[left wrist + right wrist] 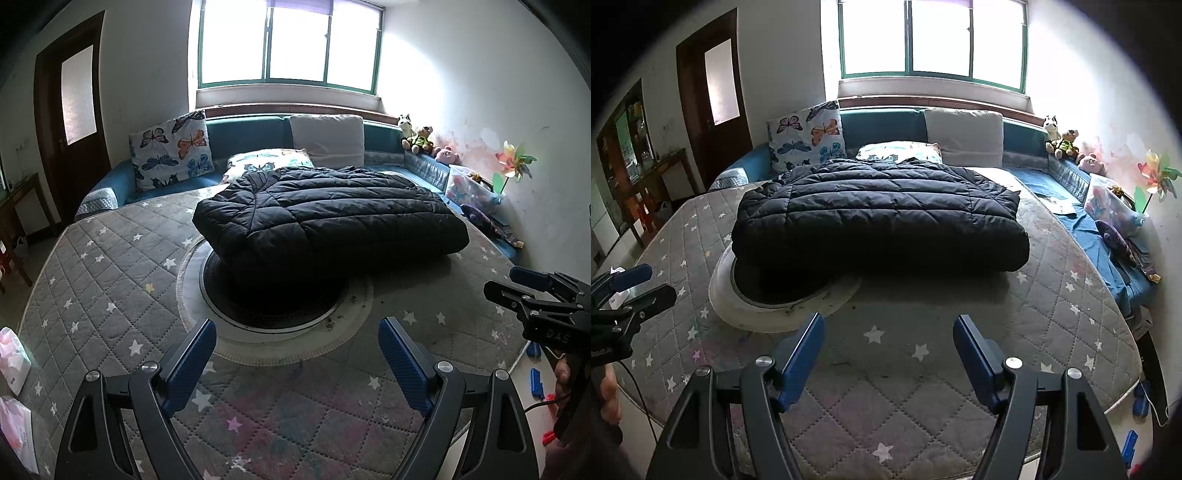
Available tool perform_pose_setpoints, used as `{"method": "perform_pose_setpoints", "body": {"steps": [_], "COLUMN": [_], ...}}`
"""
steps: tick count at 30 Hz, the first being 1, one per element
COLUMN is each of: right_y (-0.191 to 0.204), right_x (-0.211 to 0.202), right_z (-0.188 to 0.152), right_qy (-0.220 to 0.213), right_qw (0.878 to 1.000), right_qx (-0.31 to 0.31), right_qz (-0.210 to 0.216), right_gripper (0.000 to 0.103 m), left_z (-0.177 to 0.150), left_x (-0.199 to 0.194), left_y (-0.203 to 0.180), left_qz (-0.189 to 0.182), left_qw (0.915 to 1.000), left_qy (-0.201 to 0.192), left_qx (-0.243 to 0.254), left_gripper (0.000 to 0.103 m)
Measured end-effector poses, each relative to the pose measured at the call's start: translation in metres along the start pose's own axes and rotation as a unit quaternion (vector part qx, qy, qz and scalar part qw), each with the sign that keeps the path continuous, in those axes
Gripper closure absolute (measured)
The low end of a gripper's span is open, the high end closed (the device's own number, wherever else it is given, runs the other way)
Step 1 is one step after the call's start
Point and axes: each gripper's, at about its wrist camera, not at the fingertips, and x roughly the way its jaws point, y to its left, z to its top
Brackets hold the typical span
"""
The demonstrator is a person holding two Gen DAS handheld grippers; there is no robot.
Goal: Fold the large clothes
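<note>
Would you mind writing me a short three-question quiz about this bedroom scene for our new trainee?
1. True or false: the black padded jacket lies folded on the star-print mattress, held by neither tongs.
2. Multiple choice: what does the jacket partly cover? A) a round mat B) a laundry basket C) an open suitcase
3. Fill in: the left tongs and right tongs both stand ____, with nothing between their blue pads.

Key:
1. True. Both tongs hang short of the jacket.
2. A. The mat's pale rim shows at the jacket's near edge.
3. Open.
</note>
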Motion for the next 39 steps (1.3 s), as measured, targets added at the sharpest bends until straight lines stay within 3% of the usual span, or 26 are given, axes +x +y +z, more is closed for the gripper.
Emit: {"method": "perform_pose_setpoints", "body": {"steps": [39], "right_y": [-0.0005], "right_x": [0.0052], "right_z": [0.0027], "right_qy": [0.004], "right_qw": [1.000], "right_qx": [-0.007], "right_qz": [0.013], "right_gripper": [0.024], "left_z": [-0.0036], "left_x": [0.0033], "left_y": [0.0002], "left_qz": [0.000], "left_qw": [1.0000], "left_qy": [0.003], "left_qx": [0.005], "left_gripper": [0.007]}}
